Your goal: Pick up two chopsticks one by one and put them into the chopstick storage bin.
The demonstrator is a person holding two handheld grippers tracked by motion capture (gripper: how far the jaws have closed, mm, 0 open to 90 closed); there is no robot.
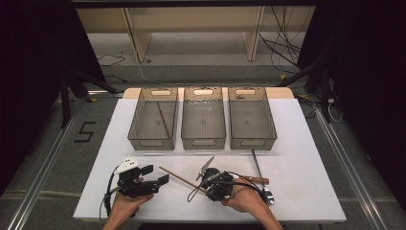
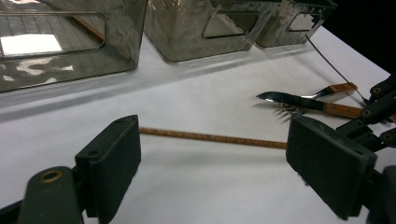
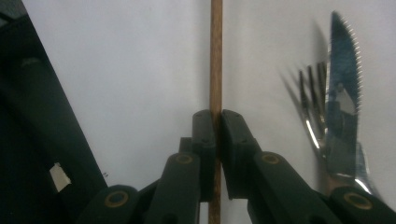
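A thin wooden chopstick lies slantwise on the white table near its front edge. My right gripper is shut on the chopstick's near end; in the right gripper view the stick runs straight up from between the closed pads of the gripper. Just right of it lie a serrated knife and a fork, both with wooden handles. My left gripper stands open at the front left with nothing between its fingers; the chopstick crosses the table beyond them.
Three clear plastic bins stand in a row at the back of the table; the left one holds another wooden stick. A long thin dark utensil lies to the right of the knife and fork.
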